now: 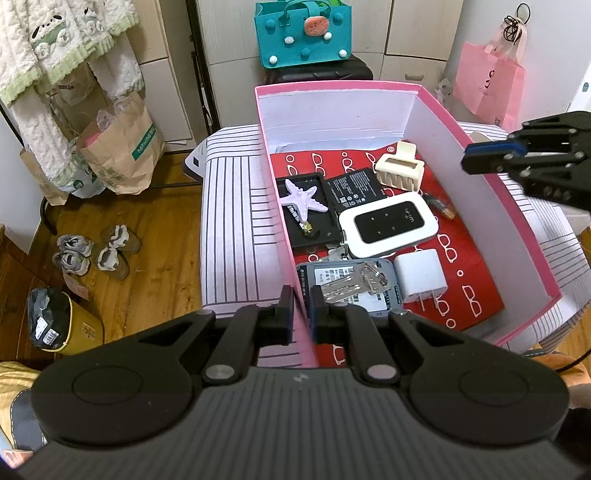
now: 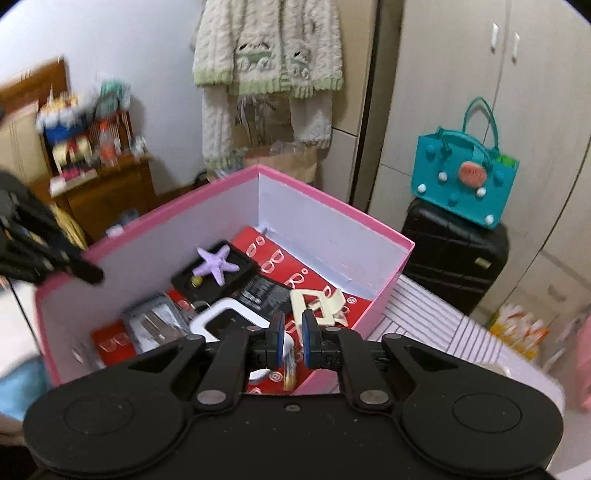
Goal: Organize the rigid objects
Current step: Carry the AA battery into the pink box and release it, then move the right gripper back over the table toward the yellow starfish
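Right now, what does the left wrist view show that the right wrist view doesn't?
Only the left wrist view: the white charger plug, shoes on the wood floor and a pink paper bag; the left gripper is clamped on the pink box's near wall.

Only the right wrist view: a wooden shelf of trinkets and the right gripper, shut and empty.

Both: pink box, purple starfish, white wifi router, teal bag.

Before you, the box (image 1: 480, 155) sits on the striped cushion (image 1: 229, 206). In it, the starfish (image 1: 301, 195) lies left of the wifi router (image 1: 388, 225); the charger plug (image 1: 421, 275) lies nearer, the hair claw (image 1: 400, 168) behind.
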The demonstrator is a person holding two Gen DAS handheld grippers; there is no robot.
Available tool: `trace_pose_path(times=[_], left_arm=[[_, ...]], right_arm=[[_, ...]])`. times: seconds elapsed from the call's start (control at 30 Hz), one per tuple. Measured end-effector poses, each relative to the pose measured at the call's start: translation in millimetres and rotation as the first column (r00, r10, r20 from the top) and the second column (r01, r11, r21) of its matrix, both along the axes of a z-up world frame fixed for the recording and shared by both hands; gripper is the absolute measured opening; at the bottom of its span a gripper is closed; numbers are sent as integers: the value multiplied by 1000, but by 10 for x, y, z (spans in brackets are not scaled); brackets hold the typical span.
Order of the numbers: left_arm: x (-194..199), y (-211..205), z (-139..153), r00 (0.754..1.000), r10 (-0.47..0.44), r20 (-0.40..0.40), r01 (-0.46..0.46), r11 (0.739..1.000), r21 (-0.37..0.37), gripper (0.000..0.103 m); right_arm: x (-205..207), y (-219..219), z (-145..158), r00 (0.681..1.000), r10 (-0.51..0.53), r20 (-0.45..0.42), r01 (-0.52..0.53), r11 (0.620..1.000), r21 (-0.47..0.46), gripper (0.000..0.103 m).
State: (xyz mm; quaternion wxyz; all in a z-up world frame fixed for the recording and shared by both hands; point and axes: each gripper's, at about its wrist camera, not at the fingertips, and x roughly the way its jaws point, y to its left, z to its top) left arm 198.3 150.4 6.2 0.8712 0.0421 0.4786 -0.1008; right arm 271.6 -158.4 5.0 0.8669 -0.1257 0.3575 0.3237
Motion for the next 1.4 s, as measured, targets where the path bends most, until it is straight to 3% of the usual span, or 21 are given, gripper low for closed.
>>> trace_pose_path(times=[0.23,0.4,0.5,0.6,0.8,1.03,1.23,1.4], left_arm=[[12,-7,2,1000,4,-4,-4,1000,-3,8],[39,-42,16,1000,5,-17,-4,1000,22,8],[54,-63,19,1000,17,-24,-16,999,29,8],[73,-70,22,999,27,-34,-26,999,32,8],[81,-79,8,998,51,-35,-49,998,35,8],[78,-77,9,998,57,-35,-56,998,31,8],[80,-76,10,998,58,-37,-57,998,32,8],[66,-78,2,997,62,-38,-61,998,35,8]], right_arm=[[-48,-462,132,996,-89,23,86,990,115,19],[-19,-907,100,979,-201,29,196,972,128,22],[-19,-1157,14,966,-257,37,251,960,124,35],[-17,-1352,-126,956,-289,50,284,955,86,39],[59,-1549,-513,959,-280,36,281,960,-19,41],[253,-1722,-897,950,-311,-11,311,950,10,55],[460,-1685,-1157,949,-313,-21,313,950,-6,56],[526,-1689,-1189,951,-310,-7,311,950,21,60]])
